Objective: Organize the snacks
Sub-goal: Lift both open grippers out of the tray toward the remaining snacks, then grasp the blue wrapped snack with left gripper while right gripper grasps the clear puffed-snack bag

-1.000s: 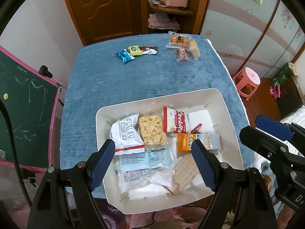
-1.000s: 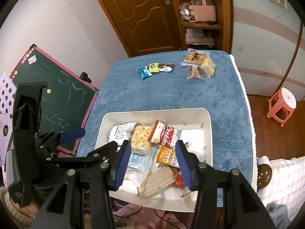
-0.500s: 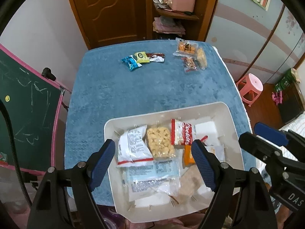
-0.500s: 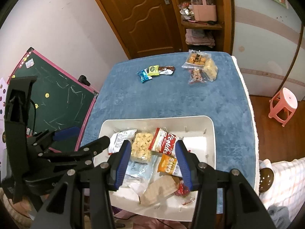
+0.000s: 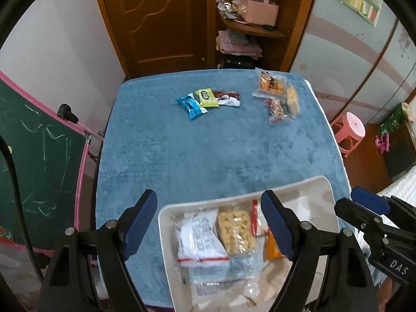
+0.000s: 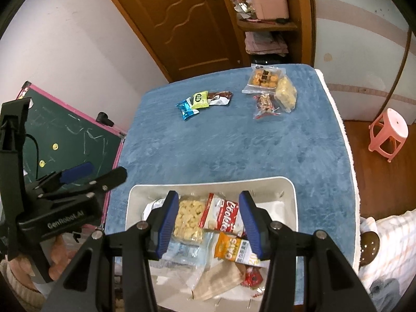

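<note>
Six snack packets lie loose on the blue-covered desk (image 6: 234, 143): three small foil packets (image 6: 200, 102) at eleven o'clock, three clear bags (image 6: 270, 88) at one o'clock. One white plastic tray (image 6: 290, 195).

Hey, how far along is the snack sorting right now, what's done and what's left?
Done: two groups lie at the far end of the blue table cover, three small wrapped snacks and three clear bags. In hand: nothing; the left gripper and right gripper are both open and empty above the white tray. Left: the tray holds many packets, among them the Cookies pack and an orange packet.
</note>
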Tool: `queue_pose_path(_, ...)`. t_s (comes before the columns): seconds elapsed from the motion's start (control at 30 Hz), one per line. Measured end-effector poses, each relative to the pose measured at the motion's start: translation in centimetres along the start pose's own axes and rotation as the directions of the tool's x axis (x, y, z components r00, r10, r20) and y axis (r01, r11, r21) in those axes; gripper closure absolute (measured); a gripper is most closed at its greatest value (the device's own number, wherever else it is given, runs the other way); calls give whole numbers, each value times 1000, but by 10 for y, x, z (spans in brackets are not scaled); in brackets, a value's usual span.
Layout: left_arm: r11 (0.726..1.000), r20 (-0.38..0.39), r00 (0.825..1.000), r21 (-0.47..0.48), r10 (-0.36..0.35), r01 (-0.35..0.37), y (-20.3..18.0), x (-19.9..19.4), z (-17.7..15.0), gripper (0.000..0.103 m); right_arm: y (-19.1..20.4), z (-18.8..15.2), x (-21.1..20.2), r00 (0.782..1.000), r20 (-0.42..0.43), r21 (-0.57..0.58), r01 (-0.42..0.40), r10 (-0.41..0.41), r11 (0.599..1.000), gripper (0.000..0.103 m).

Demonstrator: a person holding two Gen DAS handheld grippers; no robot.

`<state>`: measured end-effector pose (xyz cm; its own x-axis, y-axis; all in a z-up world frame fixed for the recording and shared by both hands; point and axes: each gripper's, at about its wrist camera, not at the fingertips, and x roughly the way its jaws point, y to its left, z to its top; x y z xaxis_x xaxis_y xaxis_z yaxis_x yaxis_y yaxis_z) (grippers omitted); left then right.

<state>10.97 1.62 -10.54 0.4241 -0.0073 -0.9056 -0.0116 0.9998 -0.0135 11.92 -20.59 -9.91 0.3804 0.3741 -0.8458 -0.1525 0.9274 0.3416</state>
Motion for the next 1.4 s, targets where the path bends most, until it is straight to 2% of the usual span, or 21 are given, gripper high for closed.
queue_pose_path(0.33, 1000, 11, 1000, -11, -4, 4, 29, 34, 52, 22, -5, 37, 36, 998, -42, 18, 44, -43, 999, 54)
queue_pose_path(0.5, 1000, 24, 1000, -15, -18, 19, 39, 55, 88, 22, -16, 64, 49, 994, -47, 25, 96, -95, 995, 54)
queue_pose_path(0.73, 998, 6, 1000, -51, -24, 24, 56, 99, 153, 22, -54, 127, 58, 982, -14, 66, 188, -188, 980, 54)
queue_pose_path(0.93, 994, -18, 999, -100, -42, 40, 67, 139, 195, 22, -90, 186, 77, 977, -7, 111, 214, -215, 970, 54)
queue_pose_path(1.1, 984, -99, 993, -174, -63, 45, 77, 197, 211, 22, -120, 218, 124, 976, -75, 160, 213, -203, 964, 54)
queue_pose_path(1.2, 973, -150, 985, -228, -82, 46, 82, 231, 210, 22, -137, 227, 163, 976, -152, 214, 189, -158, 958, 54)
queue_pose_path(1.4, 947, -220, 969, -319, -109, 35, 93, 286, 203, 22, -161, 225, 227, 938, -284, 237, 271, -200, 933, 54)
